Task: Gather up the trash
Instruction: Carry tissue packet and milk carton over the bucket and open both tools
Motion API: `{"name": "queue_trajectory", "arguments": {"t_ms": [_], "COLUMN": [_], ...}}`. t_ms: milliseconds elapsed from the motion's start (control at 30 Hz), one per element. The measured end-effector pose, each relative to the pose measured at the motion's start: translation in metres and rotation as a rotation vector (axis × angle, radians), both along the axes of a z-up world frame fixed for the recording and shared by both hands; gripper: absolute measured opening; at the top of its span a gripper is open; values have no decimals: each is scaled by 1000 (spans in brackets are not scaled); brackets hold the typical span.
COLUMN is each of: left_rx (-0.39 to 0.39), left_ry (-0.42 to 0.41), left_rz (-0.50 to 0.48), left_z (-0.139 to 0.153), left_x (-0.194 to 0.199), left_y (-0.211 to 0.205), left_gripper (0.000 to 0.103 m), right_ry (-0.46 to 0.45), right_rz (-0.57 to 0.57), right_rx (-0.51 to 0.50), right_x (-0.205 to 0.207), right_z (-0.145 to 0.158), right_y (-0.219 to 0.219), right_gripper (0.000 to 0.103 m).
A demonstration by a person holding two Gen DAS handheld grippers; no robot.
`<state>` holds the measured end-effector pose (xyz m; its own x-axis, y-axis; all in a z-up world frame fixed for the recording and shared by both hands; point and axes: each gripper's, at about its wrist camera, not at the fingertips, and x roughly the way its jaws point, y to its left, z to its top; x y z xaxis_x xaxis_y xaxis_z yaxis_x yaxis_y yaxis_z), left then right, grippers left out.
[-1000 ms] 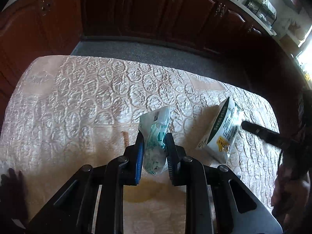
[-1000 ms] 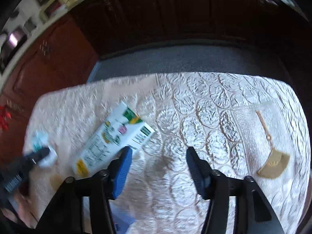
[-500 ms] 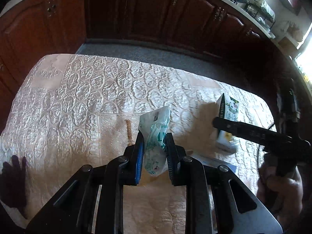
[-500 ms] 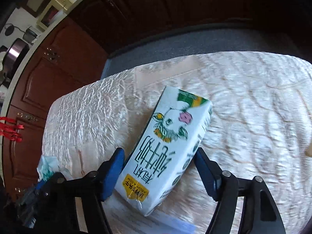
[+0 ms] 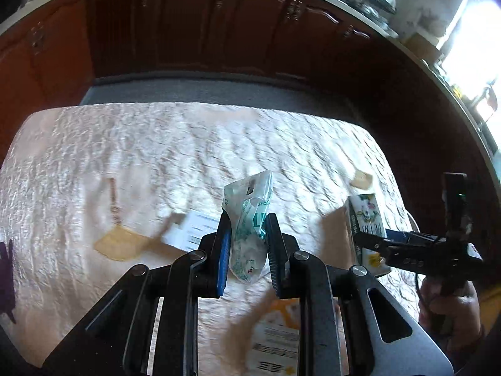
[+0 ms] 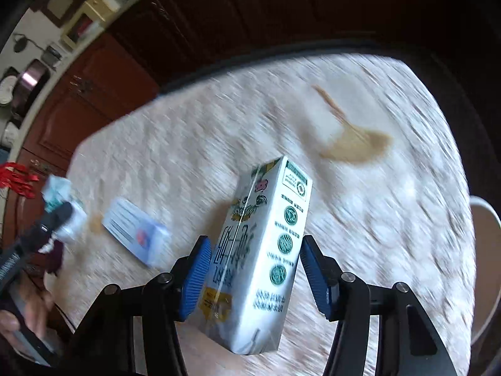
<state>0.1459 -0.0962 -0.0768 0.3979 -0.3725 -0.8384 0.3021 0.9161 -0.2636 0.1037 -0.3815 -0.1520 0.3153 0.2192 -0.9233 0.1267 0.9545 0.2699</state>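
On a cloth-covered table before dark wood cabinets:

Table [image 5: 125,144]: draped in a pale quilted cloth; motion-blurred in both views.
Cabinets [image 5: 194,25]: reddish-brown doors beyond the far edge of the table.
Milk carton [image 6: 266,250]: white with green seals and a cartoon print, lifted clear of the cloth and tilted, standing between the right gripper's pads.
Right gripper [image 6: 255,269]: jaws have just been closing; blue pads pinch the carton's two sides.
Left gripper [image 5: 247,244]: jaws drawn tight, pinching the wrapper.
Wrapper [image 5: 249,216]: crumpled, white and teal, held above the cloth, sticking out past the fingertips.
Small box [image 6: 134,233]: white and blue, lying flat on the cloth between the two grippers.
Tan tassel [image 6: 350,144]: flat on the cloth beyond the carton.
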Motion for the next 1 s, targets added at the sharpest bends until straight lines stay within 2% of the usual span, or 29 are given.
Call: {"name": "queue_trajectory", "arguments": {"t_ms": [33,167,233,300,333,533,733,833,1000], "left_rx": [2,7,10,9,7,-14,-45,-57,-56], "left_ry": [4,17,15,10,6,-5,1,15,24], "left_rz": [-7,-29,-43,-58,-68,-147,-268,-333,-420], "left_z": [0,2,6,10,13,26,35,33,28], "left_x": [-2,-12,-16,-22,-24,-45,-67,-79,-96], "left_y": [-4,-23,-30,-36,-39,-72,-144,-186,-249], "left_gripper": [19,19,19,19,19,19,19,19,19], "right_ry": [19,24,36,25,7,-92,-188,-196,-166], "right_rz": [-11,-45,-56,-80,-87,-121,-219,-306,-431], "right_rx": [-18,-77,-55,-8,-1,57,30,-5,-22], "right_x": [-6,-19,-17,-18,-20,-61,-120,-146,-175], "right_z": [-2,-7,-17,-25,-26,7,52,57,50], "right_y": [-12,-23,-17,-17,-17,-59,-128,-163,-216], "right_gripper": [57,69,69,59,59,59,59,59,59]}}
